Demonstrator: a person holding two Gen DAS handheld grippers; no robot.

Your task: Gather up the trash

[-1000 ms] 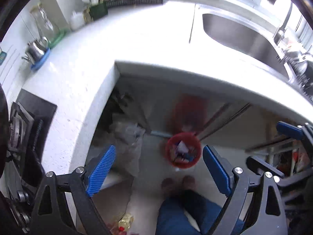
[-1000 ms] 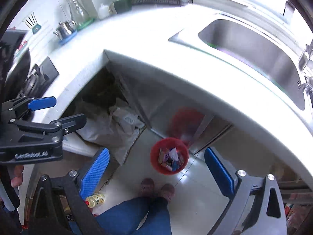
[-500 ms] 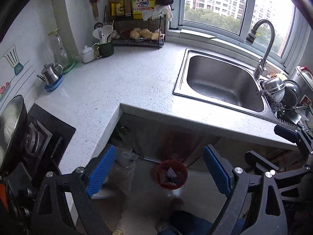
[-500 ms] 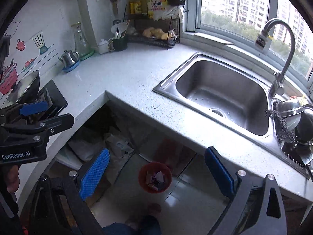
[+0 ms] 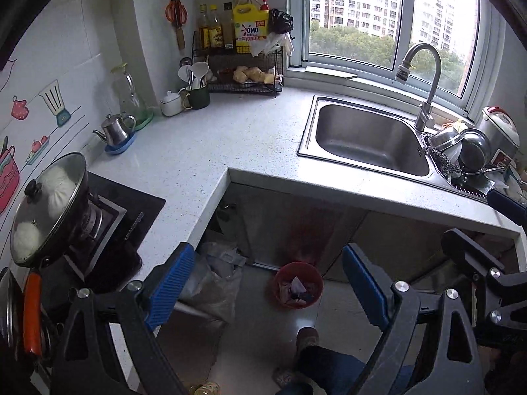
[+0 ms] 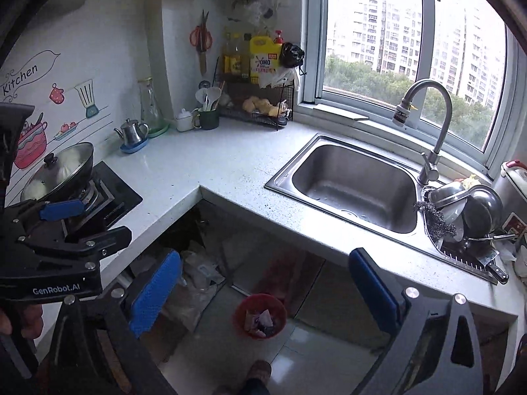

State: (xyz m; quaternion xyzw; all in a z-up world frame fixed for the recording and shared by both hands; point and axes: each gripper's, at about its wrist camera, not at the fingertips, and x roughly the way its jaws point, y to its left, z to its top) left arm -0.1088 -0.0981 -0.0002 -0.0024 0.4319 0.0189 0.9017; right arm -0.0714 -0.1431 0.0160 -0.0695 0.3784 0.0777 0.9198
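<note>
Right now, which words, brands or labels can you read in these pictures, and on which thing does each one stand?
"Kitchen": on the wall sticker above the stove.
"OMO": on the yellow detergent jug on the wire rack.
"GenRobot.AI": on the body of the left gripper, seen from the right wrist camera.
Labels of the oil bottles beside the jug: too small to read.
Red label beside the rice cooker: blurred, not readable.

a small round red plastic bin (image 5: 298, 284) stands upright on the floor below the desk, holding crumpled paper scraps (image 6: 262, 320).
</note>
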